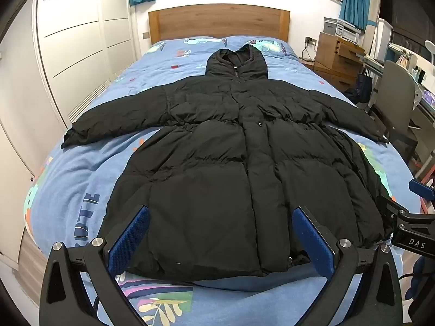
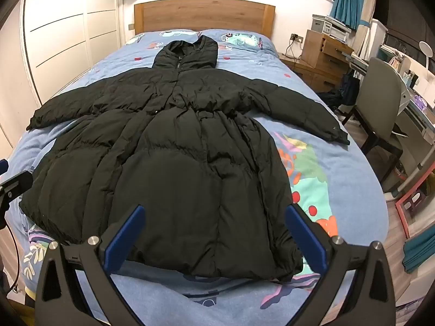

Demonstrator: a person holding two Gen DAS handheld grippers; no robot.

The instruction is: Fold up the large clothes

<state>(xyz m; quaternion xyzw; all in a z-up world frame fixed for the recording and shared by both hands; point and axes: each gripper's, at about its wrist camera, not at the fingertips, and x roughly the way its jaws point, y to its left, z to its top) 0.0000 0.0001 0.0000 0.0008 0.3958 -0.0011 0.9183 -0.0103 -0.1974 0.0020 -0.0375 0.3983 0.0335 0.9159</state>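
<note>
A long black hooded puffer coat (image 1: pixel 217 141) (image 2: pixel 174 141) lies flat, front up and zipped, on the blue patterned bedspread (image 1: pixel 76 168) (image 2: pixel 342 168). Both sleeves spread out sideways and the hood points at the headboard. My left gripper (image 1: pixel 221 212) hovers open over the coat's hem, left of its middle, with blue pads (image 1: pixel 130 240) wide apart and nothing between them. My right gripper (image 2: pixel 216 209) hovers open above the hem's right half in the same way. Part of the right tool (image 1: pixel 407 225) shows at the right edge of the left wrist view.
A wooden headboard (image 1: pixel 217 21) stands at the far end. White wardrobe doors (image 1: pixel 76 43) run close along the bed's left side. To the right are a wooden drawer unit (image 2: pixel 323 51), a grey chair (image 2: pixel 378 100) and a cluttered desk (image 2: pixel 418 108).
</note>
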